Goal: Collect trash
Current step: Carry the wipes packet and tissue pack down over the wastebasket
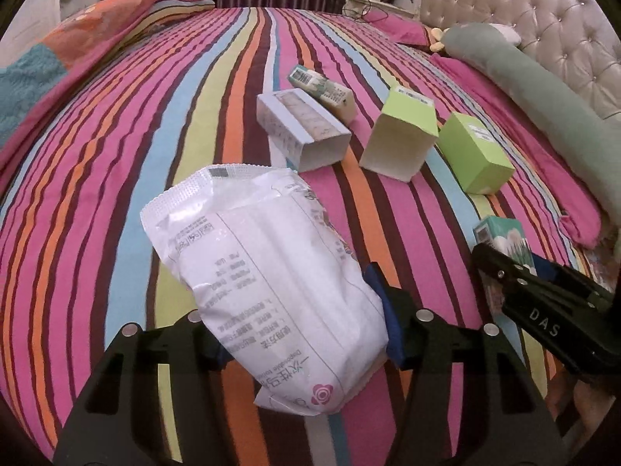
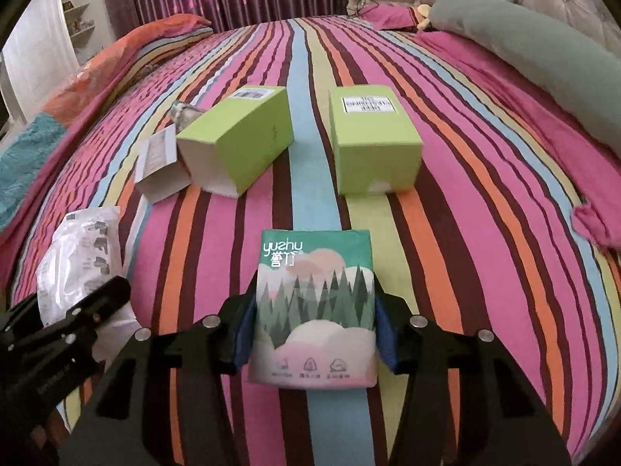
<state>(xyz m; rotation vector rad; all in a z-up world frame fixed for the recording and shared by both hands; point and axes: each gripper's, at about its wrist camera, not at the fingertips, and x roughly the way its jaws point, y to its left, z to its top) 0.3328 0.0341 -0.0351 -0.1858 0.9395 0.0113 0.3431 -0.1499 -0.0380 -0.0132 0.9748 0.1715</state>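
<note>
- Left gripper (image 1: 306, 330): we read its blue pads as pressed onto the sides of the white plastic packet (image 1: 271, 283), which sits between them with its crimped end pointing away from the camera.
- Right gripper (image 2: 310, 334): clamped on the green forest-print pack (image 2: 314, 310), long axis running forward along the fingers, printed face up.
- Both held items sit low over the striped bedspread (image 2: 485, 233); whether they touch it we cannot tell.
- Remaining trash lies ahead of both grippers: the open-ended green box (image 2: 236, 139), the closed green box (image 2: 372, 143), the white open carton (image 1: 302, 132) and the small green-printed box (image 1: 322, 91).
- Judgement: the two green boxes lie nearer the right gripper, the white carton nearer the left, each with its long axis roughly along the stripes.
- No bin visible in either view; both grippers are full, so we expect a drop-off first.
</note>
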